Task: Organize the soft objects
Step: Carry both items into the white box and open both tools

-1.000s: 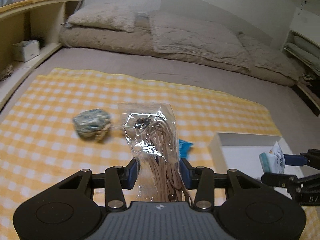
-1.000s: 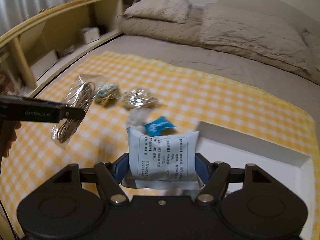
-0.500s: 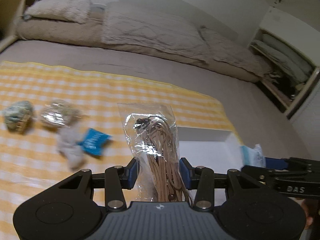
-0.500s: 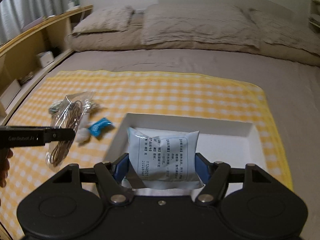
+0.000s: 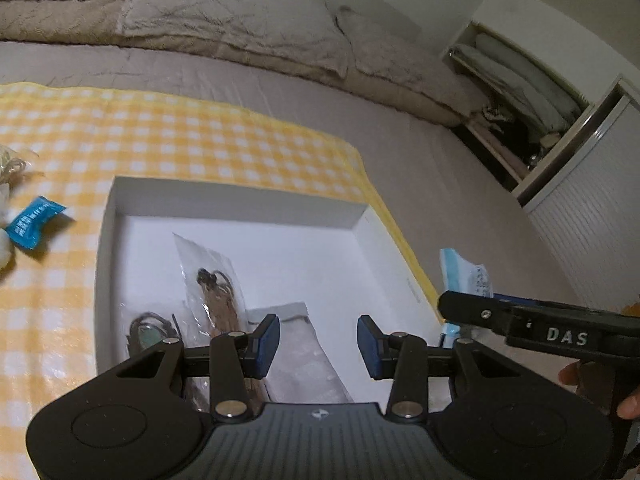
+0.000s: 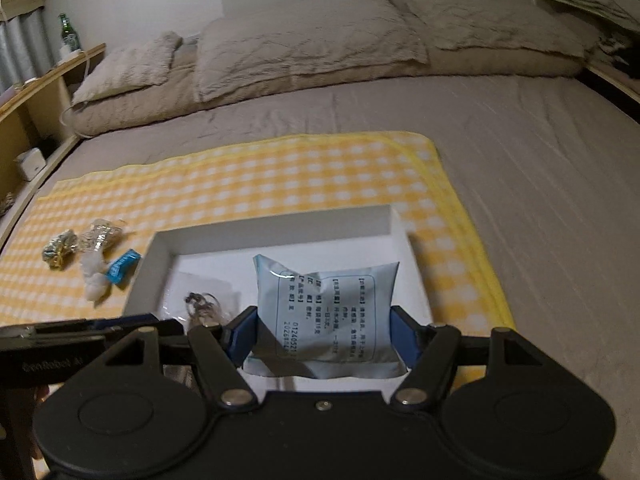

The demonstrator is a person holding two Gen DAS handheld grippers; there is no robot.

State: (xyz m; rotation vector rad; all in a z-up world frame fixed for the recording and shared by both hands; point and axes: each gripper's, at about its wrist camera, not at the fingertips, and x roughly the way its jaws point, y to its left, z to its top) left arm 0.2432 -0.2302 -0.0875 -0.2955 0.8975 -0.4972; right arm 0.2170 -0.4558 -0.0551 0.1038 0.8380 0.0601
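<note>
Your right gripper (image 6: pixel 324 336) is clamped on the packet (image 6: pixel 328 304), which hangs by the right wall of the box (image 5: pixel 240 204). If you let go here, it may catch the rim and slide out onto the cloth (image 5: pixel 200 140). Your left gripper (image 5: pixel 318 340), jaws apart and empty, is close beside and could be knocked. The box, at the cloth's right edge, holds a cord bag (image 5: pixel 212 280) and a clear pouch (image 5: pixel 296 344).

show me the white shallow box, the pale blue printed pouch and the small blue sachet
white shallow cardboard box (image 6: pixel 276 227), right wrist view, far wall
pale blue printed pouch (image 6: pixel 326 312), right wrist view, printed face
small blue sachet (image 5: pixel 34 227), left wrist view, middle of wrapper
</note>
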